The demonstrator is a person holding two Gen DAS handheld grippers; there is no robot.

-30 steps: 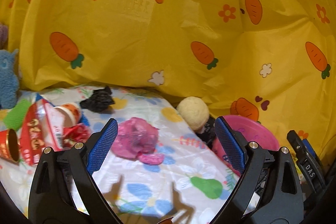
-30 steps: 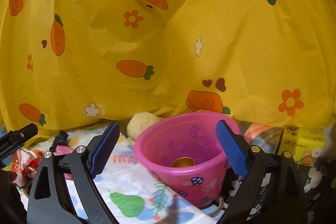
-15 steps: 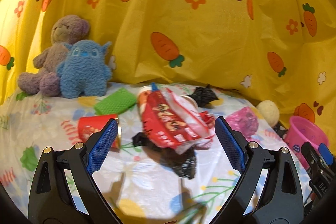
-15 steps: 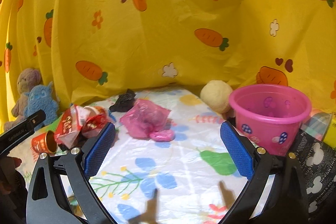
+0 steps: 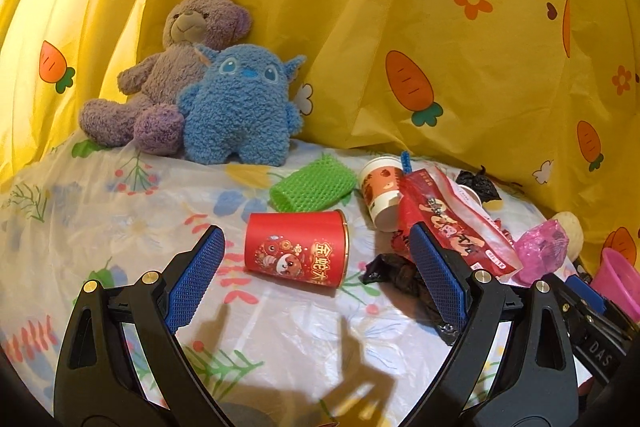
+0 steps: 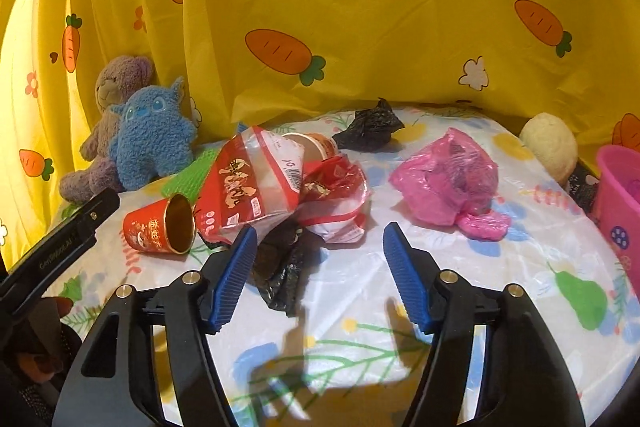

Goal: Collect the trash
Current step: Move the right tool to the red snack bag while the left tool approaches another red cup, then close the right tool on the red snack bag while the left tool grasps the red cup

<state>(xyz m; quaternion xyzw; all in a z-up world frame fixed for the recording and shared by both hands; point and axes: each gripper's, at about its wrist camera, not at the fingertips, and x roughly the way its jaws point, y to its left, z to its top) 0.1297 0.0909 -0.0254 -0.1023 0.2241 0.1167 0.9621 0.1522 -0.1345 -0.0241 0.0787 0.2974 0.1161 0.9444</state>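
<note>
Both grippers hover over trash scattered on a floral-covered desk.

The left gripper is wide open and empty, with a red cup lying on its side at frame centre between its fingers. The right gripper holds nothing and its jaws are closing, a crumpled black bag just left of centre and a pink bag at right.

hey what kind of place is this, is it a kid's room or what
Probably a child's play corner at home, though the room itself is hidden. A yellow carrot-print plastic sheet hangs behind a surface under a floral plastic cover, and a purple teddy bear sits against a blue plush monster.
</note>
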